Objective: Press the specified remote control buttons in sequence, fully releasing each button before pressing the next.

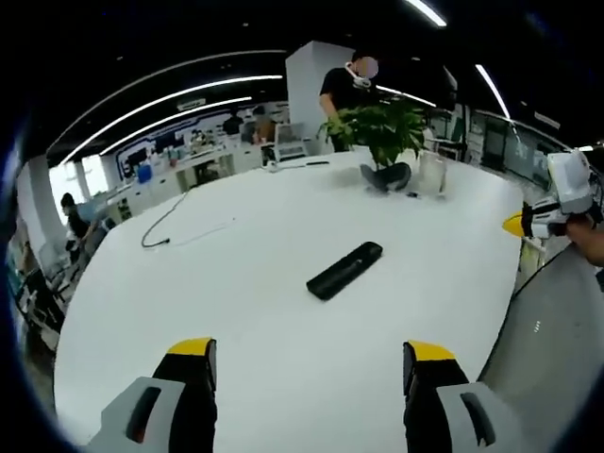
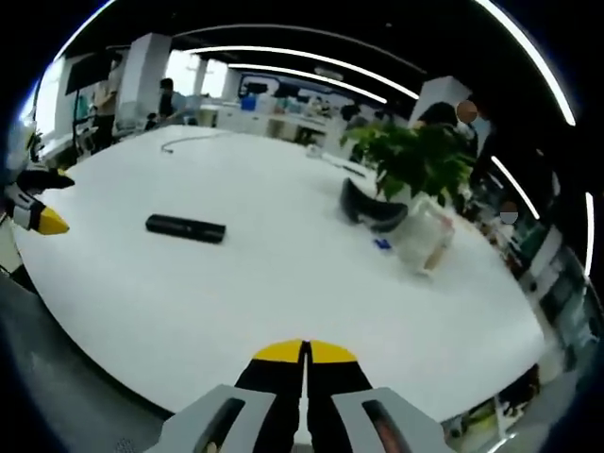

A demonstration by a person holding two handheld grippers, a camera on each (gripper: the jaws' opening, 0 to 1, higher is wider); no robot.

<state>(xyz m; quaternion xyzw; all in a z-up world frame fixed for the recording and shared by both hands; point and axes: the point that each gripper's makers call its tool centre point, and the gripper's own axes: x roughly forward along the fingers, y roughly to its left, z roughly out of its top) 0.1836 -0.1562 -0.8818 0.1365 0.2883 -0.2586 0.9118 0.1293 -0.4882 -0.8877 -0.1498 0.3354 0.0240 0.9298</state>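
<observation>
A slim black rectangular remote control (image 1: 344, 270) lies flat on the large round white bench (image 1: 236, 311), out in the open part of the top, nothing touching it. Beyond the remote, toward the far edge of the bench, stands a leafy green potted plant (image 1: 387, 127), with a clear plastic container (image 1: 430, 174) just beside it and a thin black cable (image 1: 165, 222) trailing off to the other side. The left gripper (image 1: 311, 363) hovers above the near edge of the bench, its yellow-tipped black fingers spread wide apart and empty, the remote ahead between them. The right gripper (image 2: 304, 357) hangs over the bench edge well apart from the remote (image 2: 186, 227), its fingers pressed together on nothing.
</observation>
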